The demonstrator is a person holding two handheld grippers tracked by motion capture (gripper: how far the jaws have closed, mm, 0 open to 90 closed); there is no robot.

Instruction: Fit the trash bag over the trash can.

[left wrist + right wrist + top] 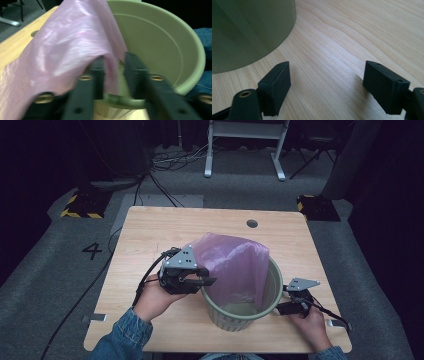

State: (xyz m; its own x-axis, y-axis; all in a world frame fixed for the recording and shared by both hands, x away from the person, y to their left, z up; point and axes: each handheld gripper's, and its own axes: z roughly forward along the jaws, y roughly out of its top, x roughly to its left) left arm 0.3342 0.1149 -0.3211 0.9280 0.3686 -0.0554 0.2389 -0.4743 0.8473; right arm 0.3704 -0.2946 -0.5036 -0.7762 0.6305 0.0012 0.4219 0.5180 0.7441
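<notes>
Table (150,227): light wood, the carrier of everything here; a small round dark hole (252,223) sits near its far edge, right of the middle.
Bin (272,295): pale green round bin standing upright near the table's near edge, right of the middle; its ribbed wall faces the person.
Bag (232,262): pink see-through plastic bag draped over the bin's far-left rim, part hanging inside, part bulging up and out toward the table's middle.
Left gripper (206,281): at the bin's left rim, held level, tips pointing over the rim. In the left gripper view its 2 jaws stand a little apart with a fold of the bag (75,45) and the bin's rim (190,82) between them; the pads do not press on the plastic.
Right gripper (285,309): low beside the bin's right wall, near the table's near-right corner, jaws wide apart over bare wood, nothing between them; the bin's wall (249,32) is just to one side.
In the way: the bag's loose bulk covers the left rim and hides part of the left gripper's jaws.
Around: dark cables (165,160) and a white frame (245,145) on the grey floor beyond the far edge.
</notes>
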